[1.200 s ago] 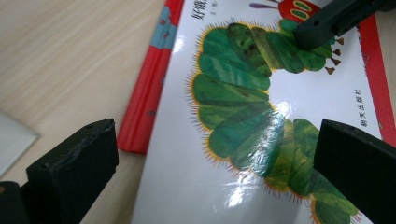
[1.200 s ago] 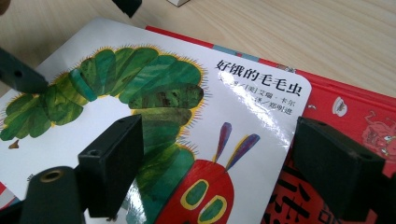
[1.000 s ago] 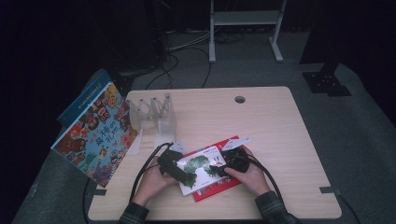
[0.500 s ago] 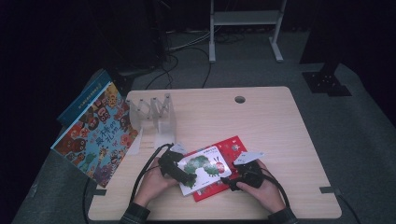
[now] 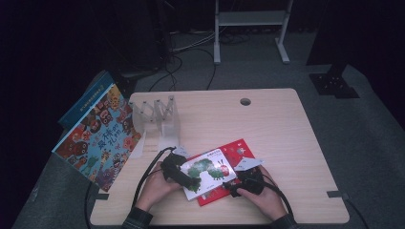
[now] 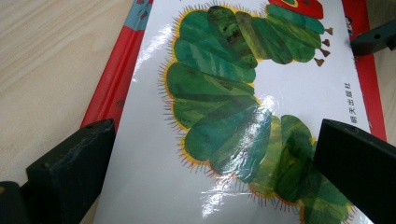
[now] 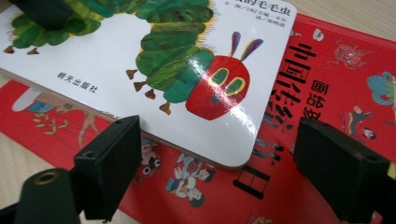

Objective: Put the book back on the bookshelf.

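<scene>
A white picture book with a green caterpillar on its cover (image 5: pixel 210 169) lies on top of a red picture book (image 5: pixel 237 150) near the table's front edge. My left gripper (image 5: pixel 188 180) stands open over the white book's left end, and its jaws straddle the caterpillar's body (image 6: pixel 219 107). At the books' near right corner my right gripper (image 5: pixel 234 188) is open as well. Between its jaws lies the white book's rounded corner (image 7: pixel 233 154) on the red cover (image 7: pixel 327 70). Neither gripper holds anything.
A clear slotted book rack (image 5: pixel 160 117) stands at the table's left back. A large colourful book (image 5: pixel 98 136) leans off the left edge with a blue book (image 5: pixel 83 102) behind it. A cable hole (image 5: pixel 245 101) sits at the back. Bare wood (image 5: pixel 286 143) lies on the right.
My right gripper has drawn back from the books' right side toward the near edge and now points at their front corner. The left gripper and both books have stayed put.
</scene>
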A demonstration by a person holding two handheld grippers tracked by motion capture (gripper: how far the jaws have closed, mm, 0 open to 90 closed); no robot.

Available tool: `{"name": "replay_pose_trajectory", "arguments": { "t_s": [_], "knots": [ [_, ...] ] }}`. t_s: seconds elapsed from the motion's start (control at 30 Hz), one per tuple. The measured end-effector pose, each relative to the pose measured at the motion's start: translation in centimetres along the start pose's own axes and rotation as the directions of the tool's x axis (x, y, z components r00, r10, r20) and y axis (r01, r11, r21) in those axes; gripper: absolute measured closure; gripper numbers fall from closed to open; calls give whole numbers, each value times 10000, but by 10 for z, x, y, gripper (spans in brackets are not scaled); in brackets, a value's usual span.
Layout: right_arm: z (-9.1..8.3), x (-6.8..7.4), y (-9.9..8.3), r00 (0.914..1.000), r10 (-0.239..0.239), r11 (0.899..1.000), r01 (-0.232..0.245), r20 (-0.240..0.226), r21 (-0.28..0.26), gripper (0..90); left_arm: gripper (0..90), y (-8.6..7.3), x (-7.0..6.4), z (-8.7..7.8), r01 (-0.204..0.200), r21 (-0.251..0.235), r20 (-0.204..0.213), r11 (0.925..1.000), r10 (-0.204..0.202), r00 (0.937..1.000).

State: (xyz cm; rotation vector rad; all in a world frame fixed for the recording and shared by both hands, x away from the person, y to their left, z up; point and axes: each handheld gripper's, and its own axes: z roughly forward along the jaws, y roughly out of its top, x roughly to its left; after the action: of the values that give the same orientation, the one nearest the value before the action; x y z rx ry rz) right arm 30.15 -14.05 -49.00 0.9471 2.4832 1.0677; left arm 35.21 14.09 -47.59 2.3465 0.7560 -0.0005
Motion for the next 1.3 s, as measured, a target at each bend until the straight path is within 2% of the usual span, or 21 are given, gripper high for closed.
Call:
{"name": "replay_pose_trajectory", "arguments": {
  "t_s": [0.2,0.4,0.47,0.53,0.57,0.83,0.97,1.2,1.23,1.3],
  "knots": [
    [4,-10,4,9987,343,9994,-344,385,19,141,0,-2,3,-1,159,14,130,9999,-159,9998],
    [8,-18,9,9980,442,9990,-444,444,35,167,0,-3,4,-1,262,7,170,9997,-262,9995],
    [6,-16,8,9984,414,9991,-414,373,-16,230,0,-3,4,-1,262,6,175,9997,-262,9995],
    [5,-13,8,9985,393,9992,-394,386,5,232,0,-3,4,-1,261,-6,178,9997,-261,9995],
    [2,-9,6,9992,378,9993,-377,130,-49,251,0,-4,4,-1,302,-7,180,9995,-302,9994],
    [-6,12,2,9989,223,9995,-231,-403,-200,256,0,-4,5,-1,293,-20,208,9996,-293,9994],
    [-2,27,4,9971,-137,9996,119,-742,-252,264,0,-4,4,-1,338,-66,217,9994,-336,9992],
    [4,38,5,9957,-472,9985,450,-796,-299,276,0,-5,4,-1,338,-115,227,9994,-335,9992],
    [5,40,5,9961,-622,9978,606,-618,-279,277,0,-5,4,-1,354,-81,219,9993,-352,9991],
    [5,42,5,9967,-633,9977,620,-508,-272,270,0,-4,4,-1,329,48,176,9994,-330,9993]
  ]
}}
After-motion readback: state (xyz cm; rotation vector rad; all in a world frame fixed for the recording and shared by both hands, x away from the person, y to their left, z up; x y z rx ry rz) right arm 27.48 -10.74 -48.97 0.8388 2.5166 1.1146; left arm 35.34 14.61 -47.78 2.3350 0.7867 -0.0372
